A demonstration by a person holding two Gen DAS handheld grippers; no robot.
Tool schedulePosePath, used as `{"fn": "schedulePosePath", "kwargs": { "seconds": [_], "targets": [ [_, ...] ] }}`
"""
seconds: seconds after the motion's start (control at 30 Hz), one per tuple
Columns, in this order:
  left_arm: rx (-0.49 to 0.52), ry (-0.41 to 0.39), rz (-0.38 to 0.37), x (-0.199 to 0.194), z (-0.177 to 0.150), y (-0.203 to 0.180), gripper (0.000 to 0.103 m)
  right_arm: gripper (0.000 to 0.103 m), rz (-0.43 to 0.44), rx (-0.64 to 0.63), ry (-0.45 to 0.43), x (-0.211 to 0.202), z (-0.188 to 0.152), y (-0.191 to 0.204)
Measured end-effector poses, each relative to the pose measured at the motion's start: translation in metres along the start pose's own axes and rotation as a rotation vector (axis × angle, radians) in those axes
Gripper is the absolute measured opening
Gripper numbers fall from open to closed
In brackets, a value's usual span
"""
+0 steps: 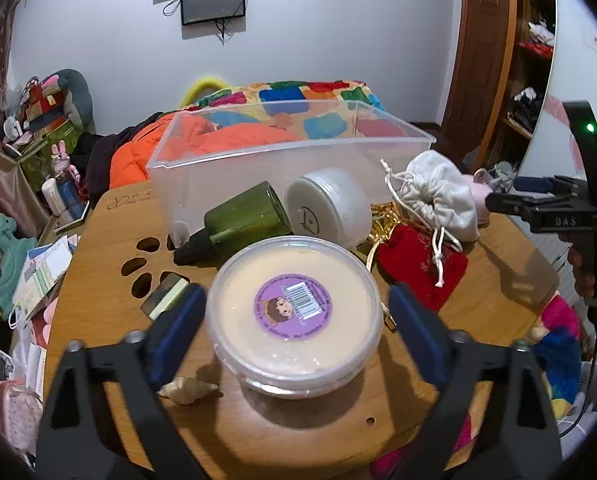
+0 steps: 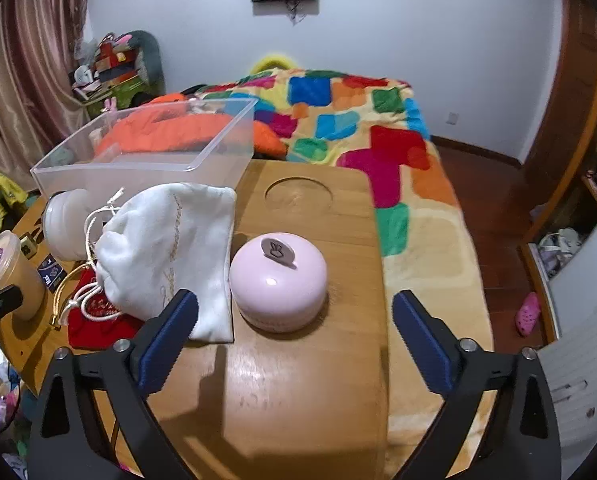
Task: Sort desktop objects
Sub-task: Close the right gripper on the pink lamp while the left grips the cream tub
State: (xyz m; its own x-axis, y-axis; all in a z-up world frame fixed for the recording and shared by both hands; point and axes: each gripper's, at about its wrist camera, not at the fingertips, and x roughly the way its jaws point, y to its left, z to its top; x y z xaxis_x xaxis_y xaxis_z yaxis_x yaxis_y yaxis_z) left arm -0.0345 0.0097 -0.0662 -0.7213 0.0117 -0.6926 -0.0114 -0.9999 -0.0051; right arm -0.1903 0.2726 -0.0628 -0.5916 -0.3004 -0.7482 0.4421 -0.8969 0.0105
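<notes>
— Left wrist view first: what sits between the fingers?

— A round, clear plastic tub [image 1: 296, 316] of cream-coloured paste with a purple barcode sticker on its lid, standing near the front edge of the wooden table [image 1: 498, 280]. The left gripper [image 1: 296, 316] is tilted downward, its blue ribbed pads spread to either side of the tub; whether they touch its wall I cannot tell.

— And behind it?

— A green glass bottle [image 1: 246, 216] with a black cap lies on its side, touching a white jar [image 1: 330, 208] also tipped over. A red fabric pouch [image 1: 418, 272] lies flat beside them, with a white drawstring bag [image 1: 442, 196] bunched just beyond it. A clear rectangular plastic bin [image 1: 282, 160] stands at the far edge. A small seashell [image 1: 190, 390] rests by the tub.

— Right wrist view?

— The right gripper [image 2: 294, 344] also angles down, spread wide and holding nothing. A smooth pink domed container [image 2: 278, 280] stands on the table ahead of its fingers, near the right edge, with the soft white bag just beside it.
</notes>
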Motion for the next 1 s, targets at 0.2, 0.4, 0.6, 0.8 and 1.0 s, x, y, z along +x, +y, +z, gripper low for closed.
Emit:
{"fn": "schedulePosePath", "kwargs": {
  "seconds": [0.2,0.4,0.6,0.8,1.0],
  "targets": [
    [0.000,0.005,0.015,0.007,0.000,-0.002,0.086,0.085,0.015,-0.024,0.045,0.021,0.006,0.000],
    [-0.027,0.010,0.032,0.013,-0.001,0.000,0.077,0.072,0.029,-0.034,0.083,0.036,0.009,0.001],
    [-0.047,0.024,0.023,0.019,-0.002,0.001,0.069,0.060,0.045,-0.039,0.114,0.044,0.009,0.001],
    [-0.057,0.014,0.030,0.021,-0.003,-0.001,0.064,0.060,0.048,-0.044,0.110,0.044,0.008,0.002],
    [-0.056,0.004,0.048,0.022,-0.003,0.000,0.058,0.060,0.051,-0.038,0.096,0.044,0.007,0.001]
  ]
}}
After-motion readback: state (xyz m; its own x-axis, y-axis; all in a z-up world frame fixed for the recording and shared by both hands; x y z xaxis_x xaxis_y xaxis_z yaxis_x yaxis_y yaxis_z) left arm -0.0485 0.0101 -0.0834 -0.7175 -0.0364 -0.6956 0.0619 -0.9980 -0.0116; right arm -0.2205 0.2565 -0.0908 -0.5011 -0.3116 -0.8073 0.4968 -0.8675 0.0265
